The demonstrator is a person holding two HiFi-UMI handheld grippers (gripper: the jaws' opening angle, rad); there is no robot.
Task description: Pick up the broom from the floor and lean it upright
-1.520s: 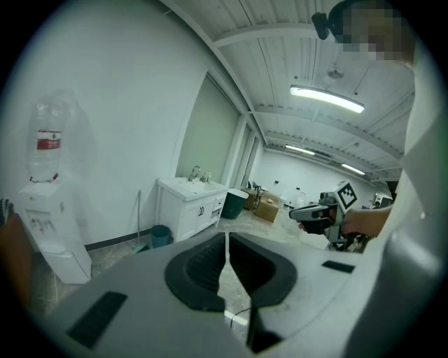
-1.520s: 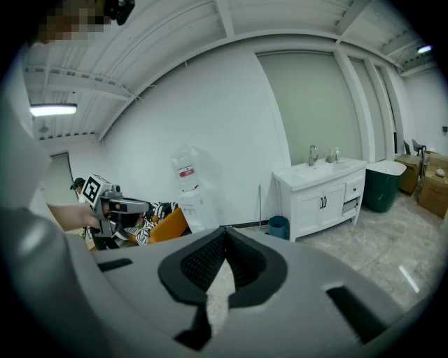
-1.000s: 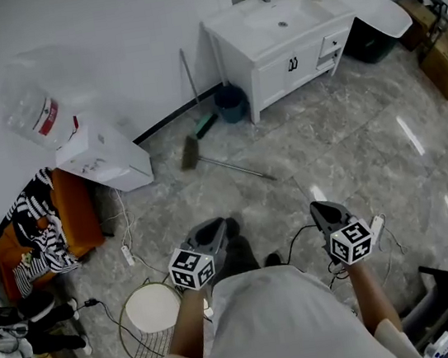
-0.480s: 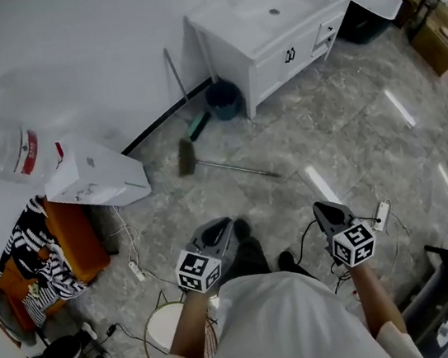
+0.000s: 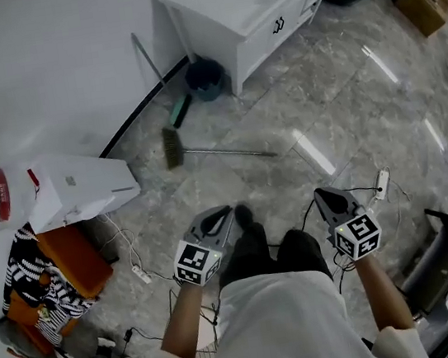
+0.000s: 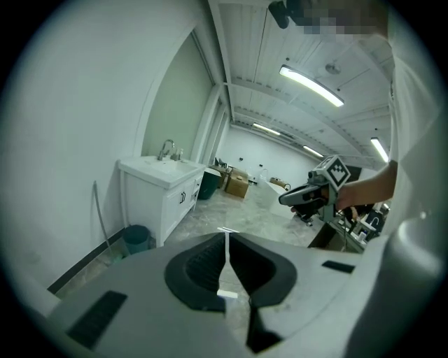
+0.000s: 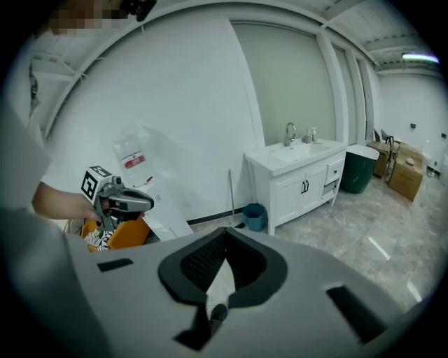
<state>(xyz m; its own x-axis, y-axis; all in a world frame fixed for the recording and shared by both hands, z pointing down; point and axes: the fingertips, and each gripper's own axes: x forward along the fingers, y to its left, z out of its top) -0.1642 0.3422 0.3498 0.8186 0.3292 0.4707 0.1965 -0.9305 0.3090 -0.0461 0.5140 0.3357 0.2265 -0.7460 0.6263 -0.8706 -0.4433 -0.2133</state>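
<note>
The broom (image 5: pixel 172 148) lies flat on the grey marble floor, its brush head to the left and its thin handle (image 5: pixel 233 153) running right. Both grippers hang side by side well short of it, over the person's shoes. My left gripper (image 5: pixel 218 216) has its jaws together with nothing between them; in the left gripper view (image 6: pixel 226 232) its pads meet in a thin line. My right gripper (image 5: pixel 325 198) is likewise shut and empty (image 7: pixel 225 231). The broom is hidden behind the jaws in both gripper views.
A second long-handled tool (image 5: pixel 148 64) leans on the wall beside a blue bucket (image 5: pixel 205 77) and a white vanity (image 5: pixel 240 5). A white water dispenser (image 5: pixel 75 188) stands at left. Cables and a power strip (image 5: pixel 381 184) lie at right, near a black crate (image 5: pixel 436 255).
The person has walked toward the broom, which now sits lower and nearer in the head view. Both grippers moved forward and slightly down, staying shut.
</note>
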